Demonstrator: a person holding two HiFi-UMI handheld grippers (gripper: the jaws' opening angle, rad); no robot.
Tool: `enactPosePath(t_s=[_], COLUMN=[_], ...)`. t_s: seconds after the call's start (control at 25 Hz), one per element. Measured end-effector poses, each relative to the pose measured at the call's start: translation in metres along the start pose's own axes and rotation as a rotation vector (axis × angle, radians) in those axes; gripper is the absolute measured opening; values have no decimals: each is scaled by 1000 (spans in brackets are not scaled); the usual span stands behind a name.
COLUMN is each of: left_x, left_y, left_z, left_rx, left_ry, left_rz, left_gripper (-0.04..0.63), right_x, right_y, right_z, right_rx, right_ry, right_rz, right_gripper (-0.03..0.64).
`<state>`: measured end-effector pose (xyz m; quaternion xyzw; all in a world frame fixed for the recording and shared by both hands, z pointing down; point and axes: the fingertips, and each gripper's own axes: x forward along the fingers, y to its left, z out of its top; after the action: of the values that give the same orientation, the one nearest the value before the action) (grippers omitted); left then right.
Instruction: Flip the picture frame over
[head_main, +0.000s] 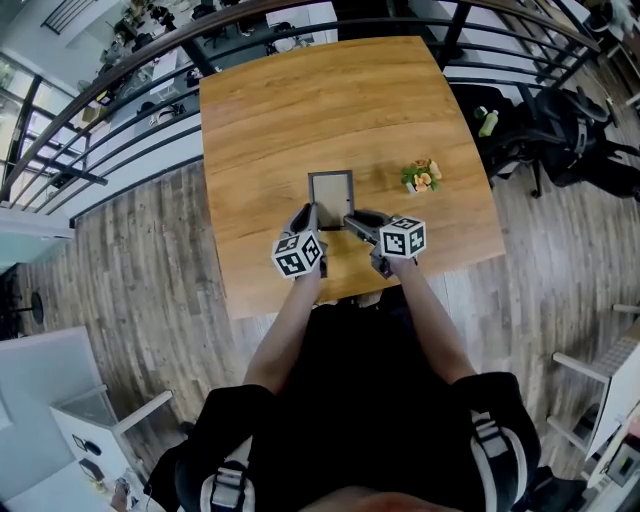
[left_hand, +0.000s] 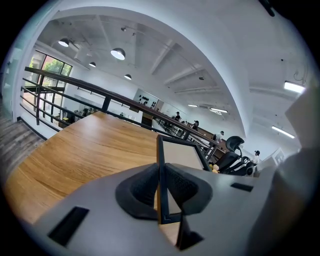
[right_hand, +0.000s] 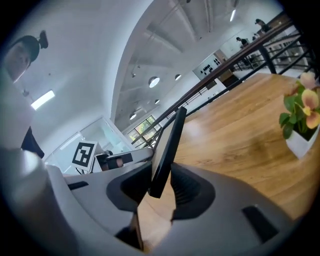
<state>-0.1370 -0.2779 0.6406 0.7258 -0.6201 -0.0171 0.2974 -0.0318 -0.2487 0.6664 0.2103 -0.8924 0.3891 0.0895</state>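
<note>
Nearest the person, two claws hold one picture frame by its near end. The left claw is closed on the frame's left rail just beside the near left corner, and the thin dark edge is pinched between both pads. The right claw is closed on the near right corner, where the frame stands slanted between its pads.

The frame sits over the near middle of the desk. Its long axis runs straight away from the person, the short sides lie near and far, and its pale face in a dark border is turned upward. Whether its far end rests on the wood cannot be told.

Right of the frame and well apart from it stands one small potted plant with orange blooms. Beyond the frame, past the desk's far edge, runs one dark railing.
</note>
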Motion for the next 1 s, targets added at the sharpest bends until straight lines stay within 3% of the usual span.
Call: enactPosePath(t_s=[0.4,0.8,1.0], left_x=[5,10,8], left_y=[-8,-9,-11], left_z=[-1,-4,-12], left_rx=[6,-95,-91], left_ry=[0,-1,25], left_rz=[-42,-118,-131], left_gripper=[58,60,60], right_x=[-13,-20,-23], right_y=[3,5,3], right_z=[14,20,14], right_rx=[128,81,60], right_ry=[-106,-119,-112], right_rz=[68,61,38], right_gripper=[83,77,77])
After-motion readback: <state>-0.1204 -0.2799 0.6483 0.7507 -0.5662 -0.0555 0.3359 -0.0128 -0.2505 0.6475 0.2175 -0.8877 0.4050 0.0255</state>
